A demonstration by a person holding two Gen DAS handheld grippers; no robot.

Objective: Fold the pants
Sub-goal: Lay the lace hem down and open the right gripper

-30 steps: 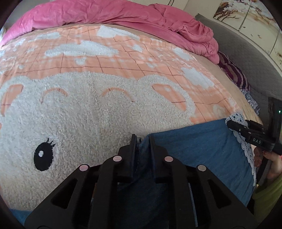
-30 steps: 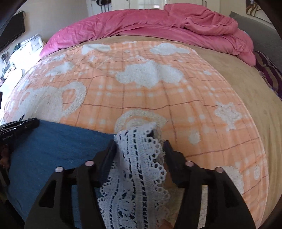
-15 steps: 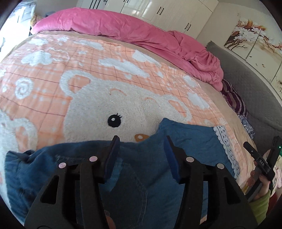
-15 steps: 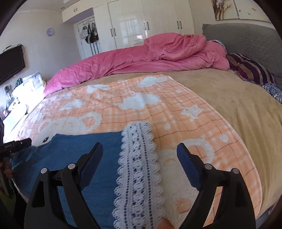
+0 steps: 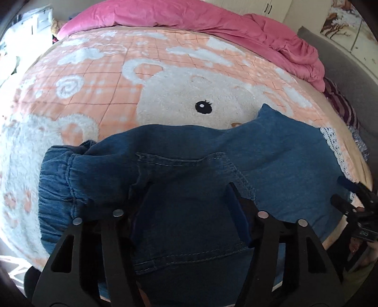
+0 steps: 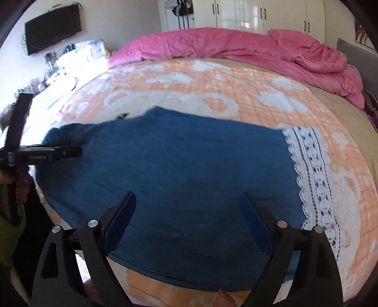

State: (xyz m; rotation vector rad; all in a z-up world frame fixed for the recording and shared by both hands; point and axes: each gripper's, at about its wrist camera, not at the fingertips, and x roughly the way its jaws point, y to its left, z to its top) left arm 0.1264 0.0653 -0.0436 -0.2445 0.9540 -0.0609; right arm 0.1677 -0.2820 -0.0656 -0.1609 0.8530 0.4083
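Where blanket [image 6: 307,99] bare, pants [image 6: 189,165] edge

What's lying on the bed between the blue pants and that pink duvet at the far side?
Only the peach bear-print blanket lies between the blue pants and the pink duvet, with nothing on it. The left wrist view shows this best.

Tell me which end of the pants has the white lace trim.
The leg-hem end, on the right gripper's side, carries the lace; the waistband end is plain gathered elastic denim.
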